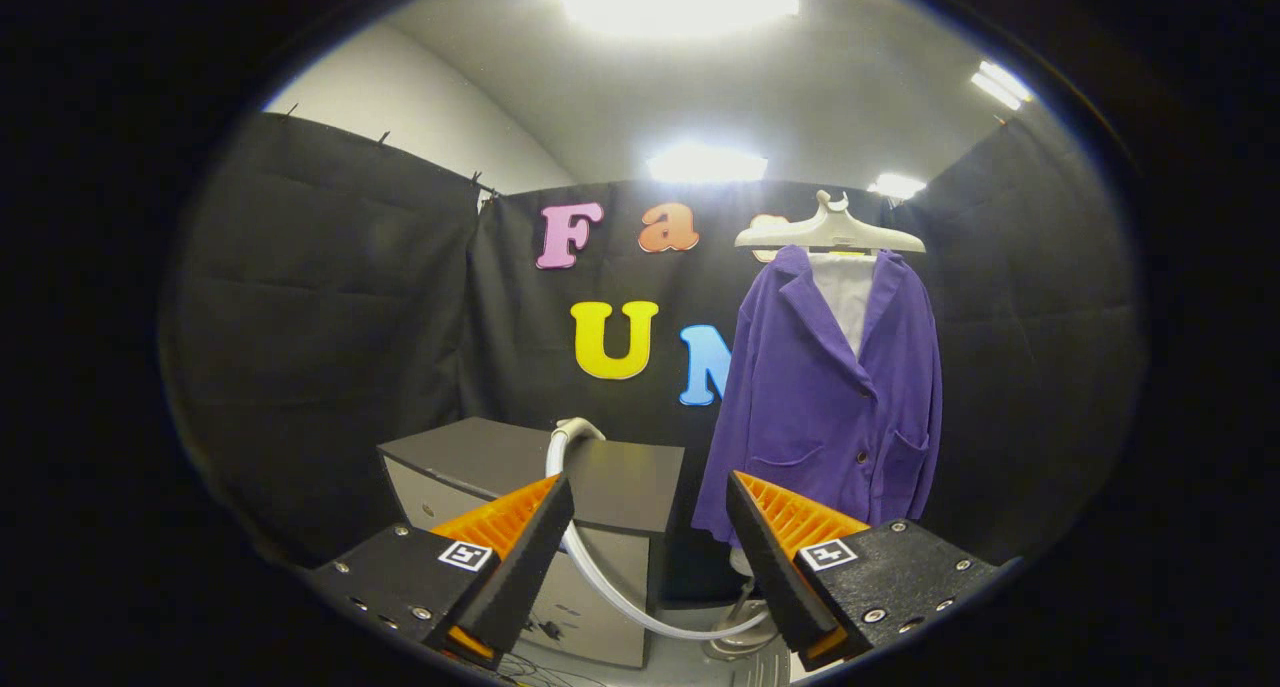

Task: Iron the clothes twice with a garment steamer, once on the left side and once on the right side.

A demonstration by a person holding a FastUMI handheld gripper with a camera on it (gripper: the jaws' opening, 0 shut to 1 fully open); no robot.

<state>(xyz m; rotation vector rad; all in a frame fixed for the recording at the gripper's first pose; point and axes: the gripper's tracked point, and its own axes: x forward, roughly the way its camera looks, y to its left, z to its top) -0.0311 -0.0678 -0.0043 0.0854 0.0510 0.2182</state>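
One open claw (650, 557) — grey cabinet (530, 467) (beyond)

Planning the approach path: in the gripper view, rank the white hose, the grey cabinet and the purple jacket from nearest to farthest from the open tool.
Tool: fingers open, holding nothing.
1. White hose: curving just beyond the fingertips.
2. Grey cabinet: behind the left finger.
3. Purple jacket: hanging beyond the right finger, by the wall.

Cloth-walled recording booth, indoors.
Pinned black cloth walls (320, 317), white ceiling lights (705, 164), grey boxy cabinet (530, 467), purple buttoned jacket (830, 397) on a cream plastic hanger (830, 232).
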